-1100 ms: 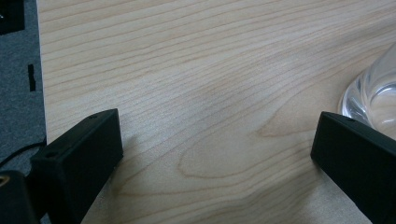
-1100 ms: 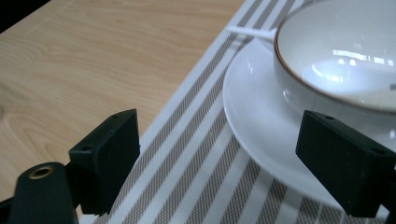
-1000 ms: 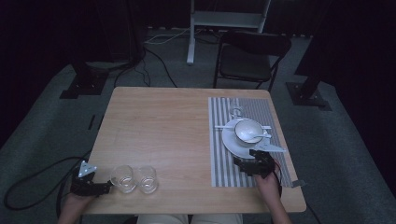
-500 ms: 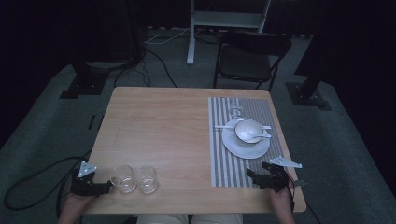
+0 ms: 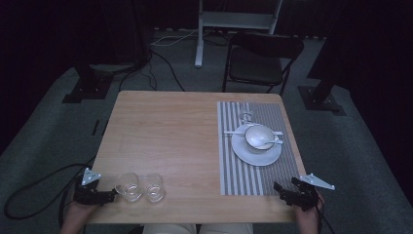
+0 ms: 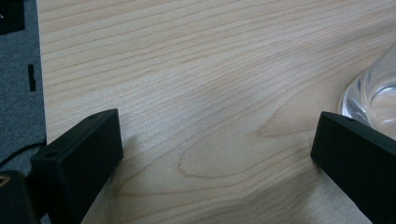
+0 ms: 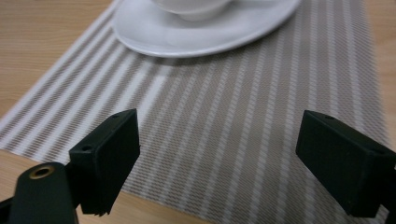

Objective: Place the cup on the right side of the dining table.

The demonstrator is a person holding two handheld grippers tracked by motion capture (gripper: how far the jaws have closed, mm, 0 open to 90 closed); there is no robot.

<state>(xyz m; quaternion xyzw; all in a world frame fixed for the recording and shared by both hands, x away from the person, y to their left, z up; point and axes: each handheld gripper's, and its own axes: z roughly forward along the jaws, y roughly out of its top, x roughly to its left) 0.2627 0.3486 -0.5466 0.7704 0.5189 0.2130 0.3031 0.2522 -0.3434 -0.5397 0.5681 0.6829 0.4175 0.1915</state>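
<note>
On the striped placemat (image 5: 243, 165) sits a white plate (image 5: 243, 152) carrying a white bowl (image 5: 258, 136) with a spoon in it. Two clear glasses (image 5: 129, 187) (image 5: 154, 187) stand side by side near the table's front left edge. My left gripper (image 5: 111, 195) rests open at the front left corner, just left of the nearer glass (image 6: 373, 93), with bare wood between its jaws. My right gripper (image 5: 281, 191) is open at the front right corner, its jaws over the placemat (image 7: 224, 140) short of the plate (image 7: 196, 32).
The wooden table (image 5: 165, 131) has a wide bare stretch in its middle and back left. A small clear object (image 5: 246, 117) lies on the mat behind the plate. A dark chair (image 5: 263, 61) stands behind the table; cables run on the floor at left.
My right gripper has drawn back from beside the plate to the table's front right corner. The left gripper has stayed by the glasses.
</note>
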